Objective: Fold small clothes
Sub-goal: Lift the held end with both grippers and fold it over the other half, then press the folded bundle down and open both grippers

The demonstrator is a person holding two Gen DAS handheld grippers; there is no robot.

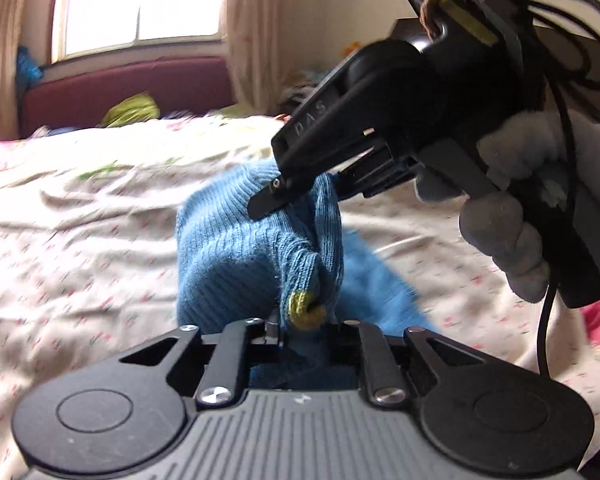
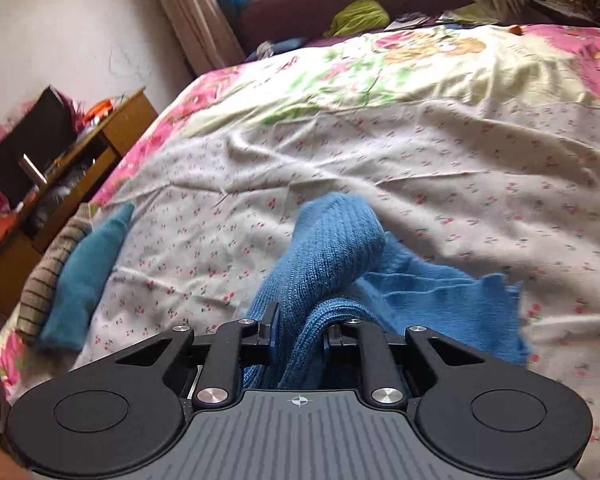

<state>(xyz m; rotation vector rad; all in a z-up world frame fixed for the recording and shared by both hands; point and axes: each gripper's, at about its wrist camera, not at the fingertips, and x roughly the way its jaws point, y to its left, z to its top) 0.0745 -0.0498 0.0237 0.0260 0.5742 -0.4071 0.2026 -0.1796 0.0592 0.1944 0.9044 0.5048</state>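
Observation:
A small blue ribbed knit garment point(image 1: 236, 248) with a yellow-green trimmed opening point(image 1: 306, 308) is bunched up above the floral bedsheet point(image 1: 80, 220). My left gripper point(image 1: 304, 328) is shut on the garment near the yellow trim. My right gripper point(image 1: 284, 196) comes in from the upper right in the left wrist view and pinches the garment's top. In the right wrist view the right gripper point(image 2: 300, 332) is shut on a fold of the blue knit point(image 2: 332, 240); part of the garment lies flat on the bed point(image 2: 440, 304).
Folded clothes, a teal piece point(image 2: 88, 272) on a striped one point(image 2: 48, 276), lie at the bed's left edge. A wooden bedside cabinet point(image 2: 76, 152) stands to the left. A maroon headboard point(image 1: 120, 88), green cloth point(image 1: 132, 110) and a window lie beyond.

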